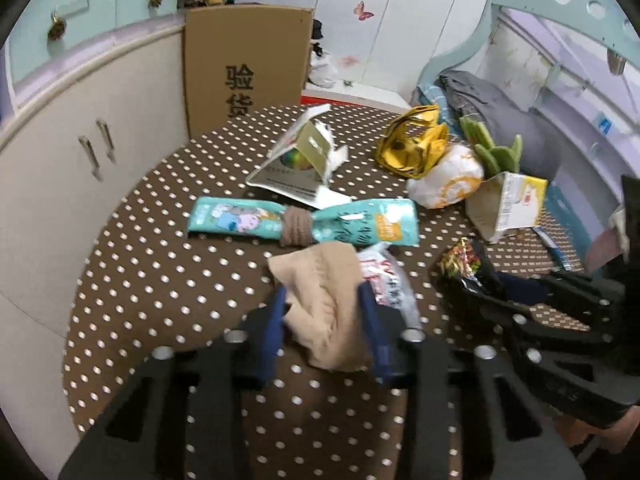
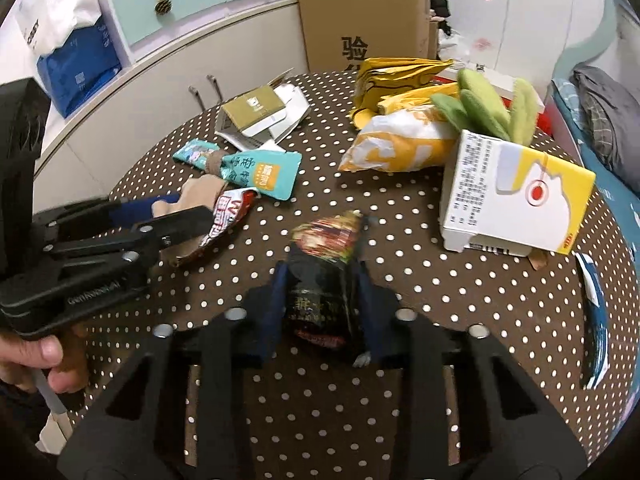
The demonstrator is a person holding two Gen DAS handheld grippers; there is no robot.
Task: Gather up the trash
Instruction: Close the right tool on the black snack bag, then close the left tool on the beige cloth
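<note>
— what did you have in the left gripper at that point?

— i had its blue-padded fingers closed partway on a soft beige cloth, a limp, crumpled wad with a matte knit look. it hung between the pads above the brown table cover, a fabric dotted in white.

— and the right?

— my right gripper was pinched on a dark snack wrapper, glossy crinkled foil with a gold and red printed top that stuck out past the fingertips. it was held over the middle of the table, near my side.

— where was the rest of the trash?

— just beyond the cloth lay a red and white crinkled plastic wrapper. farther on, a long teal foil pouch lay flat, cinched at its waist by a thick brown hair tie. behind that sat a torn, half-flattened carton of white and olive cardboard. to the right were a crumpled yellow bag, a puffy white and yellow pouch, and a boxy white and yellow carton tipped on its side with a fuzzy green plush at its open end. a flat blue and white wrapper lay at the right edge.

— anything off the table?

— a tall corrugated cardboard box stood against the smooth white cabinet.
</note>
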